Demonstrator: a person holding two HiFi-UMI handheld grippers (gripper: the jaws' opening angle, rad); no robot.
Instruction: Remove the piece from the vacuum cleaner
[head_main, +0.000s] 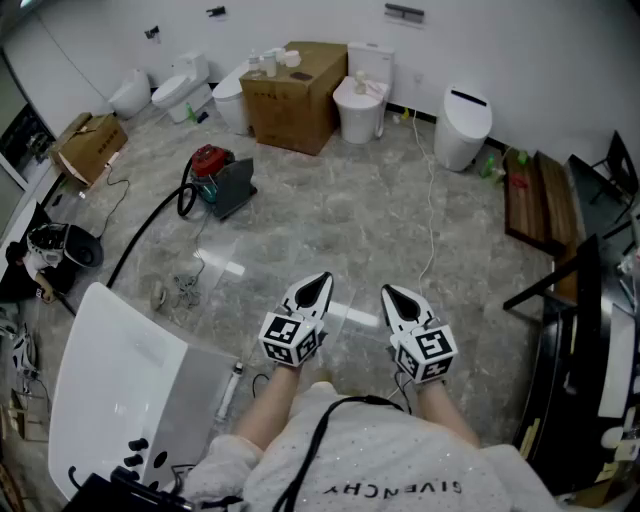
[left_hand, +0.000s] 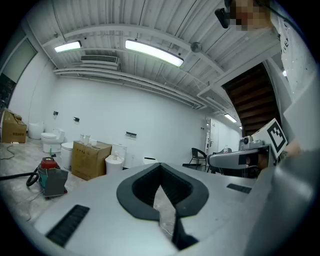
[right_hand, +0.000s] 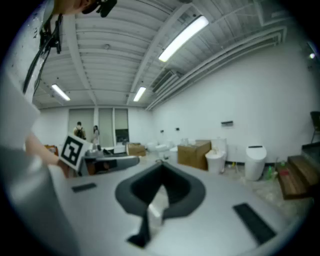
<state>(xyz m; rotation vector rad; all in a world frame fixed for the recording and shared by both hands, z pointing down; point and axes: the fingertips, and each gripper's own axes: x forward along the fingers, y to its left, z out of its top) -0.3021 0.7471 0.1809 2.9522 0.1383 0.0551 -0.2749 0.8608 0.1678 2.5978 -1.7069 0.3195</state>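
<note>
The vacuum cleaner (head_main: 222, 180), with a red top on a grey body, stands on the stone floor well ahead and to the left. Its black hose (head_main: 150, 225) curves away toward the left. It also shows small at the far left of the left gripper view as the vacuum cleaner (left_hand: 49, 176). My left gripper (head_main: 321, 279) (left_hand: 160, 168) and right gripper (head_main: 389, 292) (right_hand: 161, 168) hover side by side close to my body, far from the vacuum. Both have their jaws shut with nothing between them. The right gripper view does not show the vacuum.
A cardboard box (head_main: 293, 95) and several toilets (head_main: 360, 100) line the far wall. A white bathtub (head_main: 115, 385) lies at my near left, a wooden bench (head_main: 540, 200) at the right. A white cable (head_main: 432, 200) runs across the floor. Two people (right_hand: 79, 129) stand far off.
</note>
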